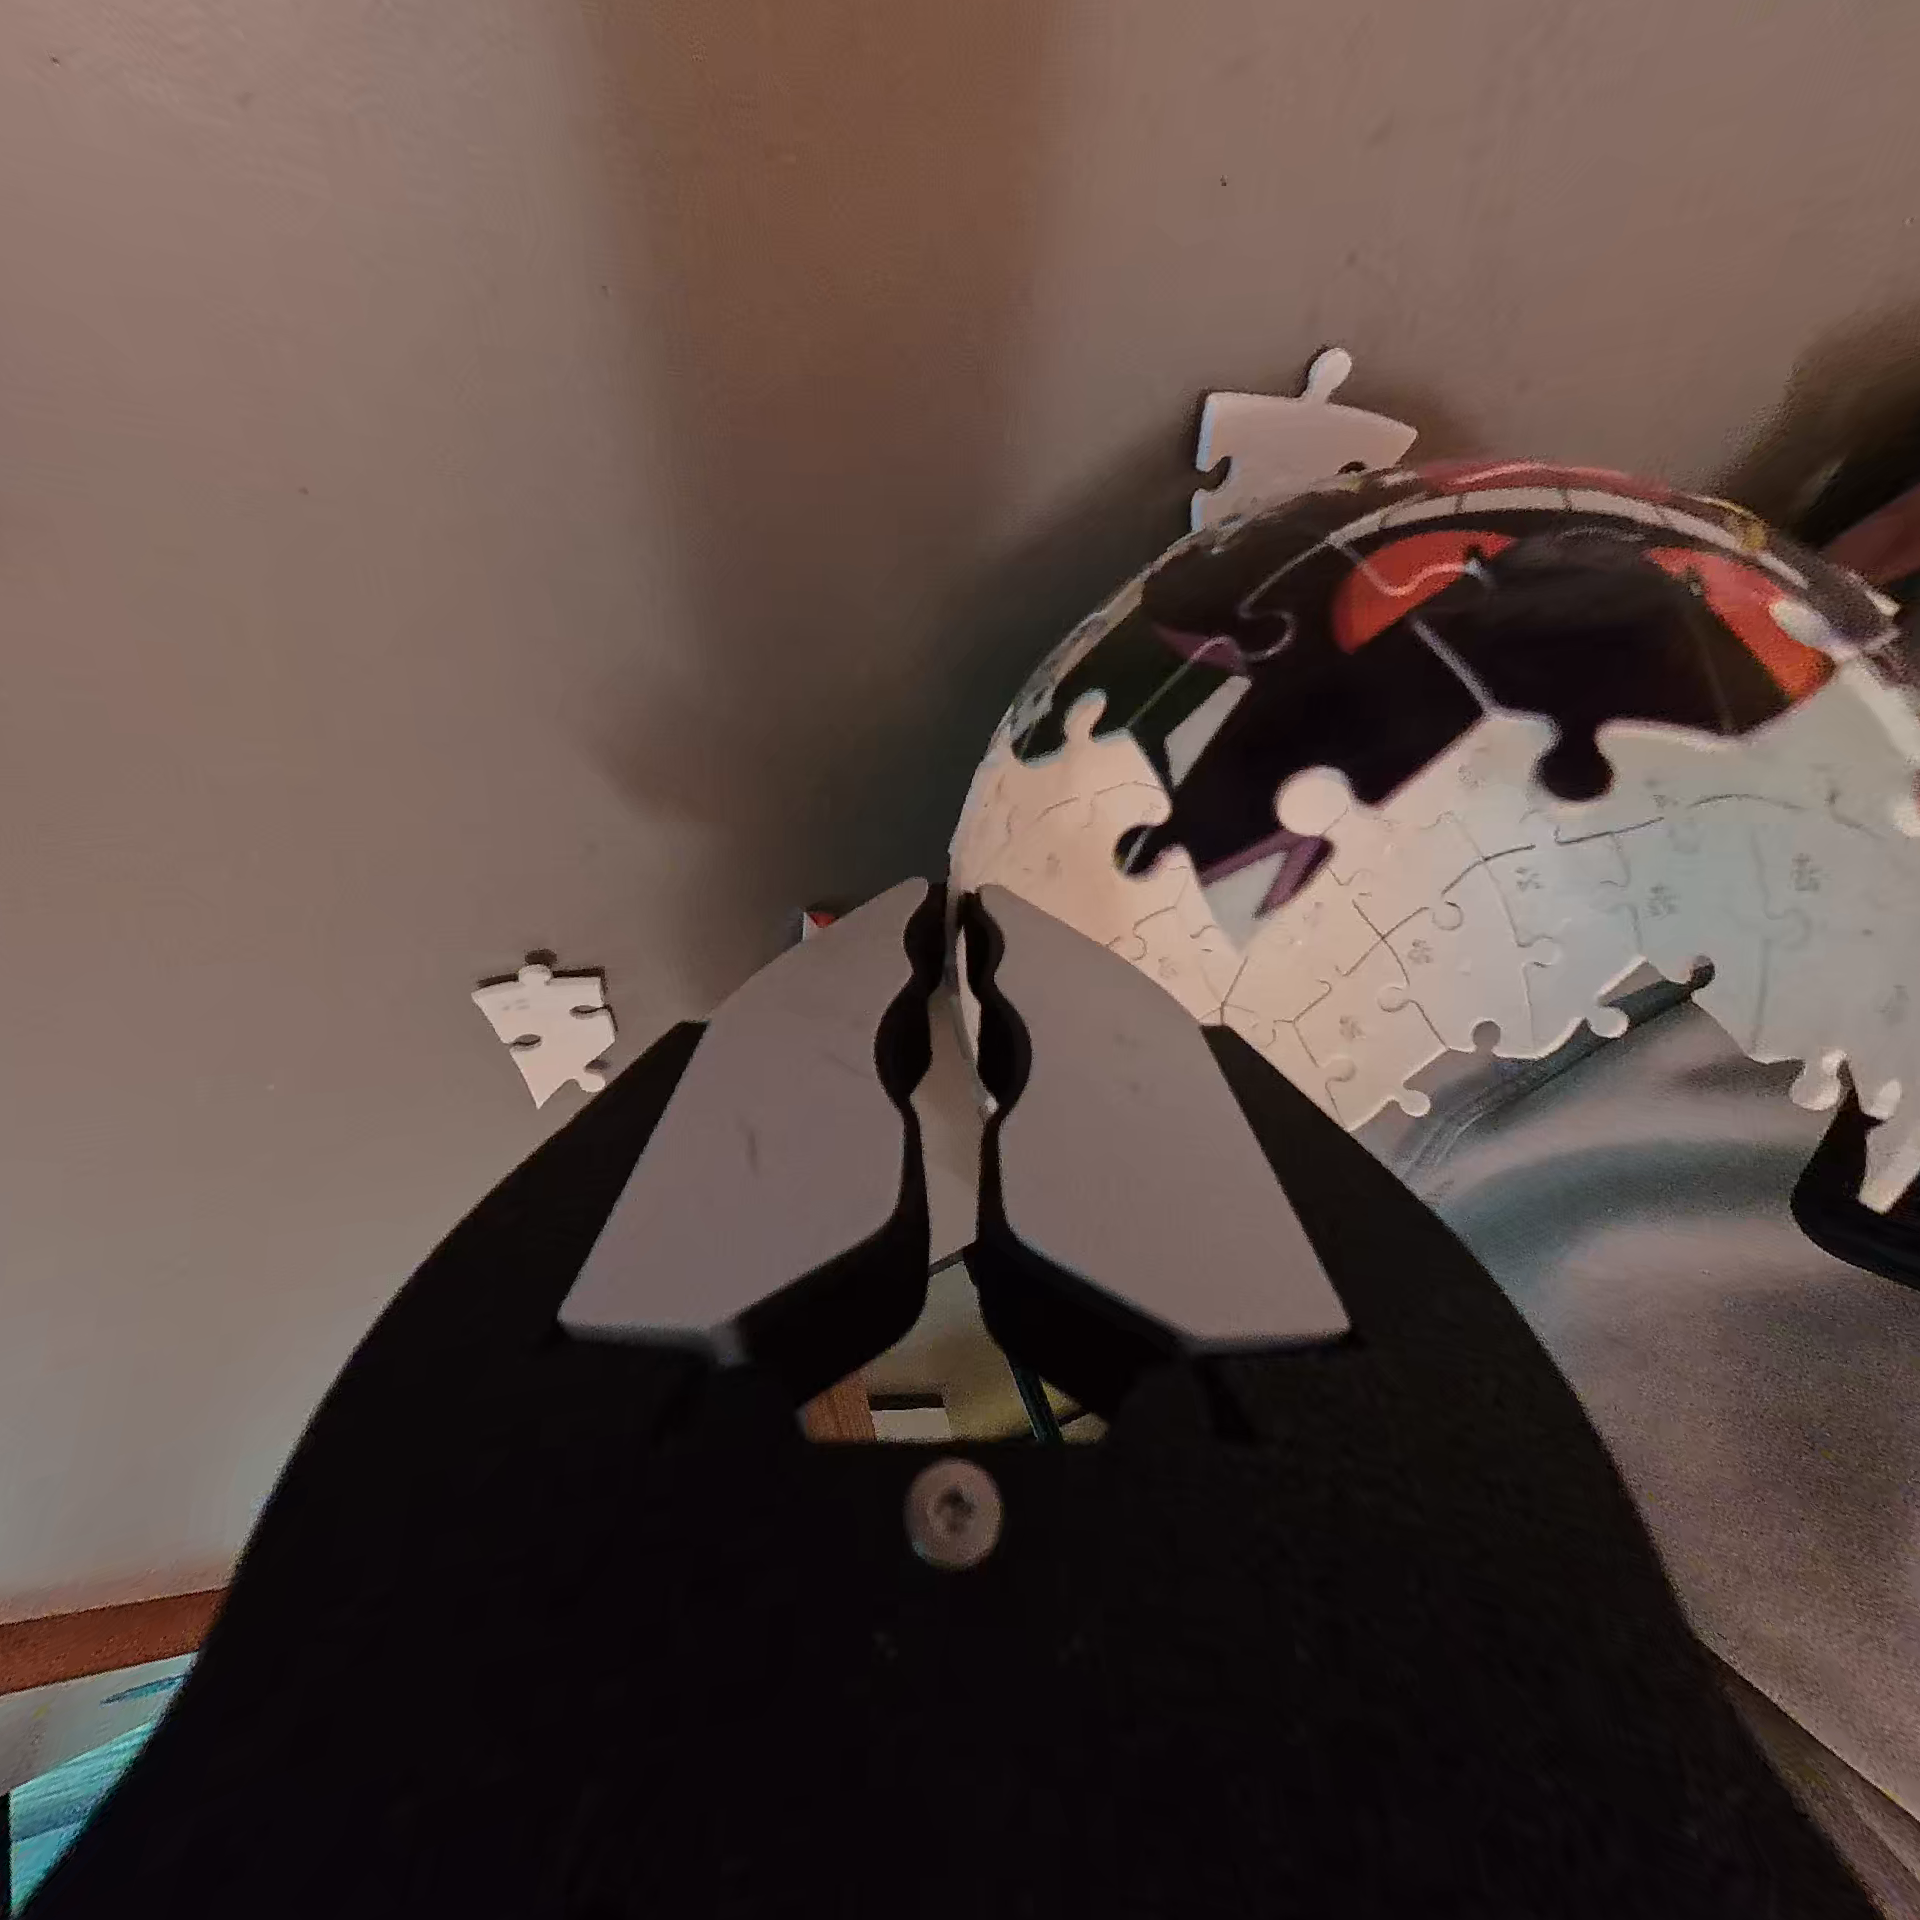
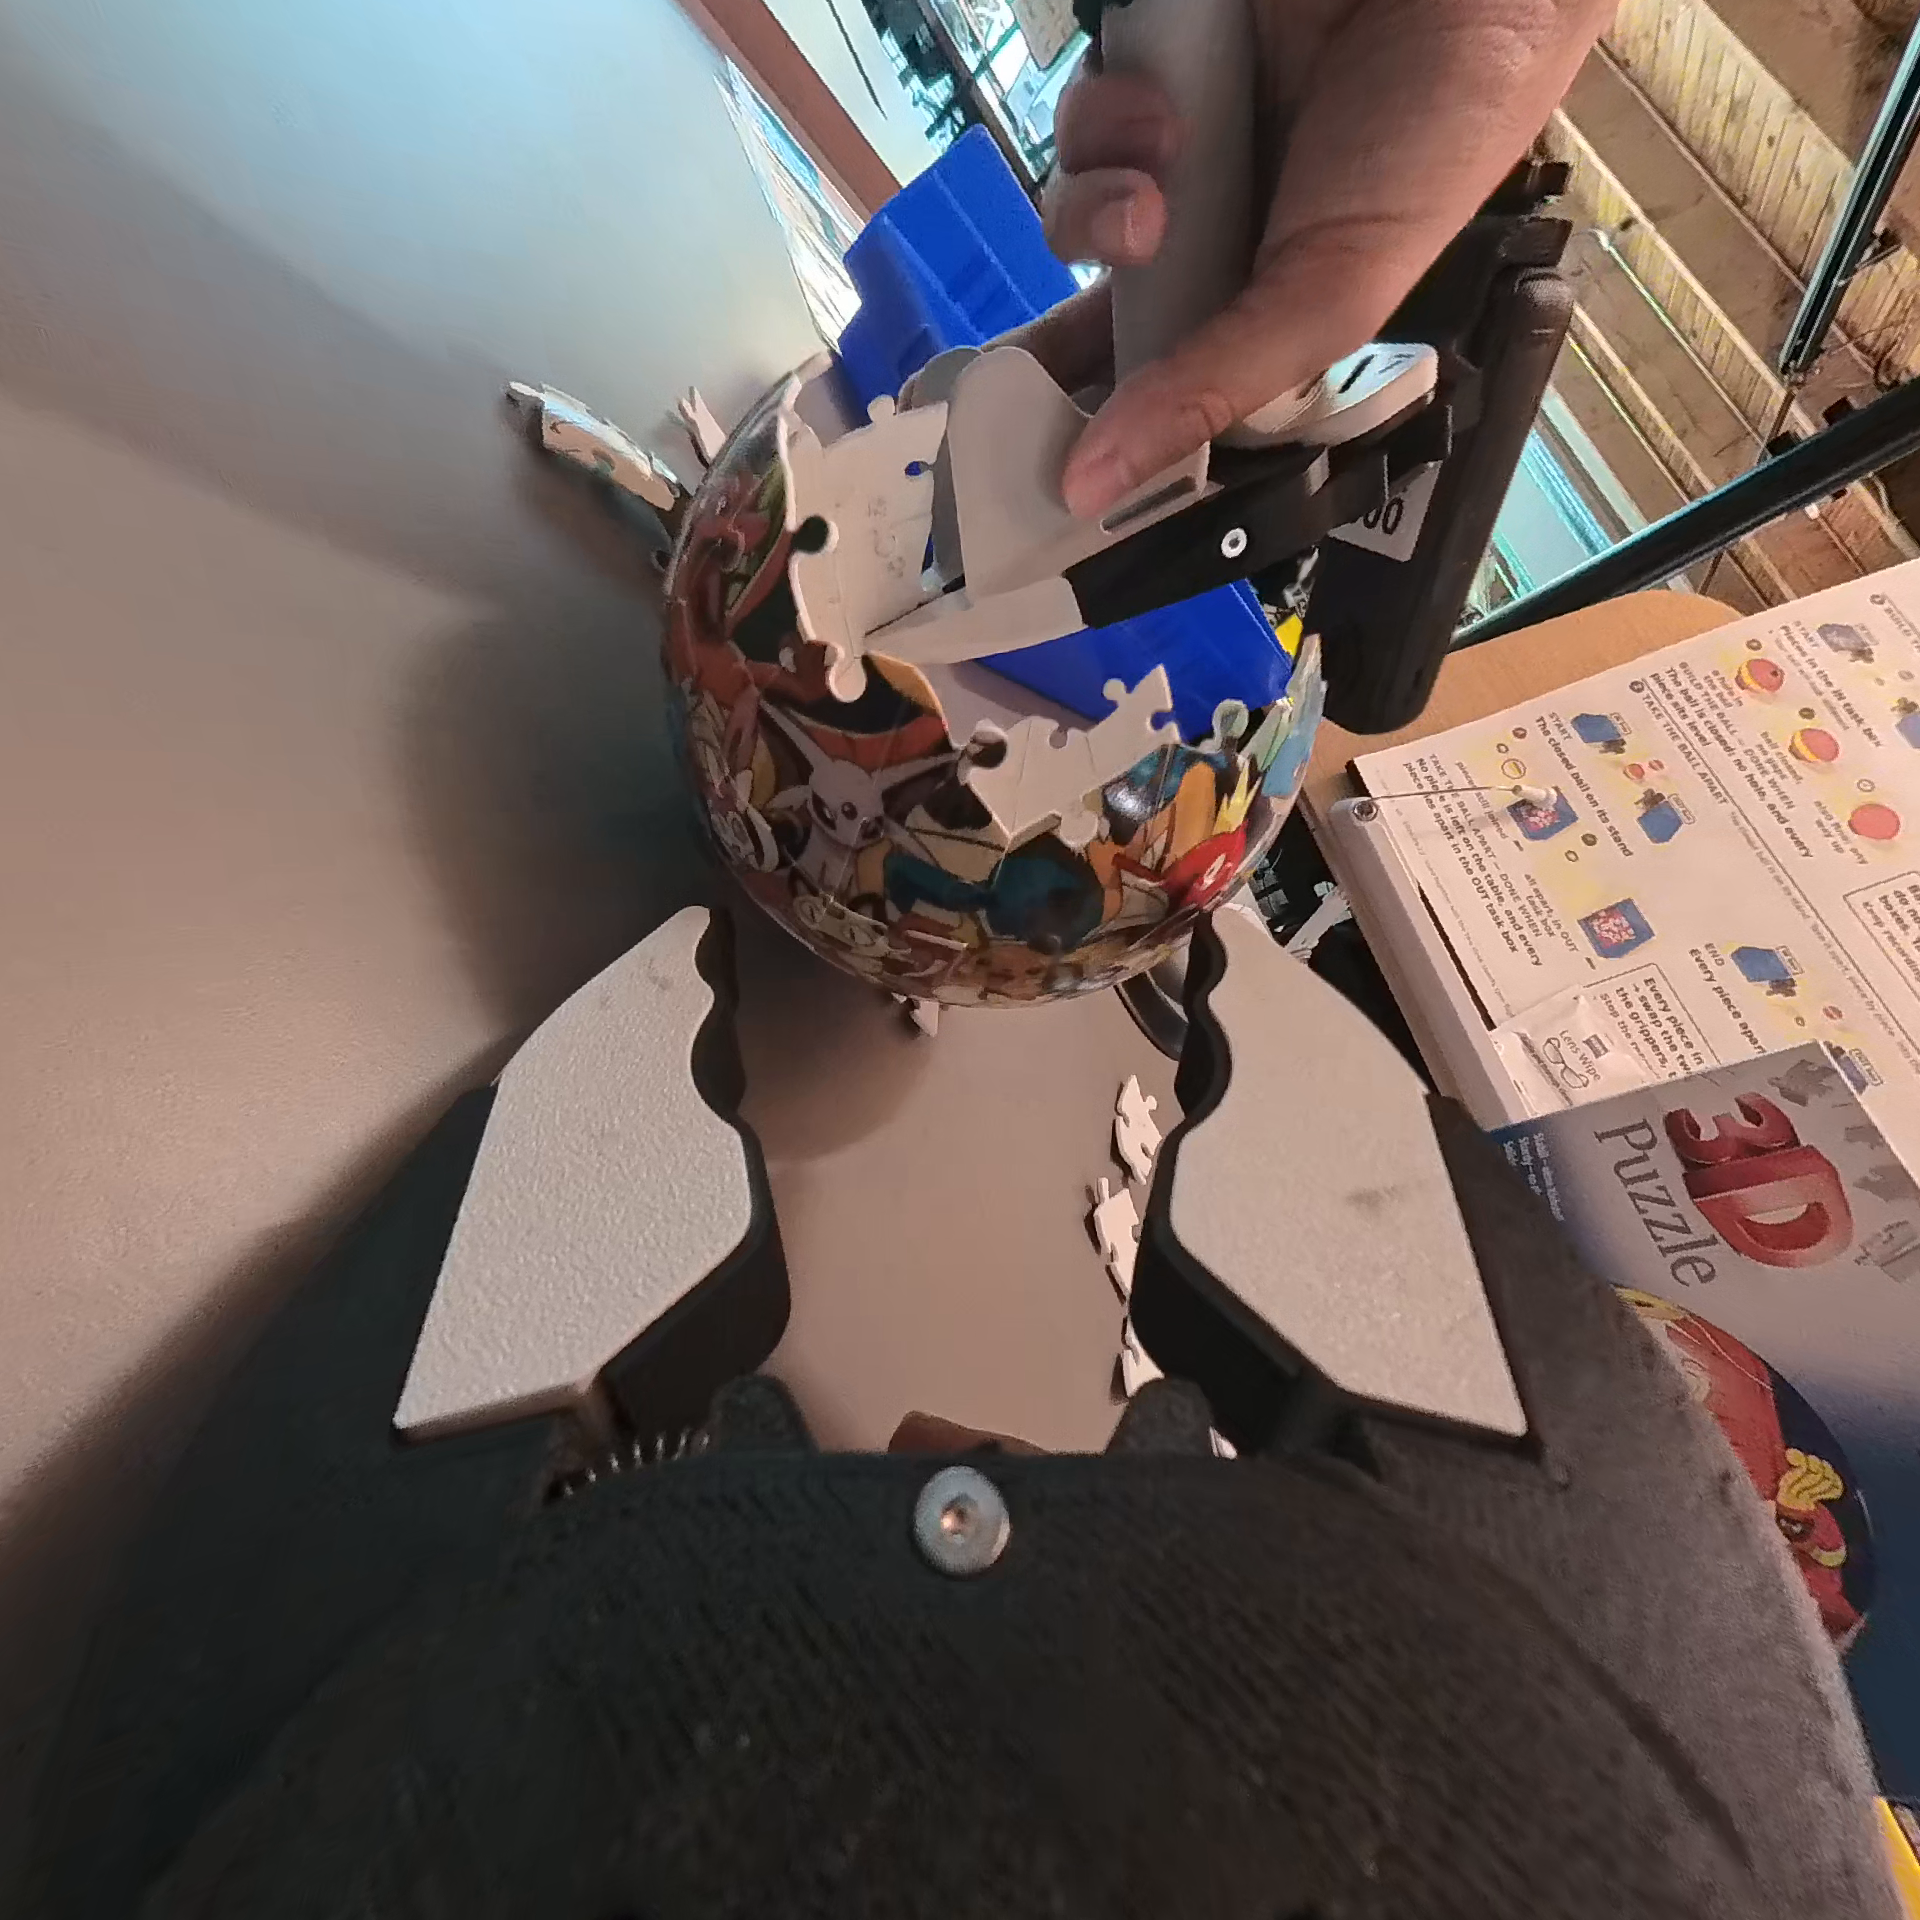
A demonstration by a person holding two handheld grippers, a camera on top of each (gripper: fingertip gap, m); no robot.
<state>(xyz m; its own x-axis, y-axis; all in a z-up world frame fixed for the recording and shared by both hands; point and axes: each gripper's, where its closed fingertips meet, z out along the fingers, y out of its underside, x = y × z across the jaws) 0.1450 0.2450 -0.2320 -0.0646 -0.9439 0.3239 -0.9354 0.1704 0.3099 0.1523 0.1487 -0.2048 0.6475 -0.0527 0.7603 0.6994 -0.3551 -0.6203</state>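
A partly open puzzle ball (image 2: 935,831) rests on the grey table (image 2: 312,727), colourful outside and white inside (image 1: 1455,883). My left gripper (image 1: 951,894) is shut on the edge of a white-backed puzzle piece (image 1: 951,1049) at the ball's open rim. The right wrist view shows it (image 2: 894,634) pinching that flap of joined pieces (image 2: 852,540), with a person's hand (image 2: 1299,208) on its handle. My right gripper (image 2: 956,940) is open and empty, just in front of the ball's lower side, not touching it.
Loose white pieces lie on the table (image 1: 545,1023) (image 1: 1299,436) (image 2: 1132,1132). A blue bin (image 2: 956,270) stands behind the ball. An instruction sheet (image 2: 1662,810) and a puzzle box (image 2: 1745,1226) lie to the right. About 11 cm separates my left fingertips from my right.
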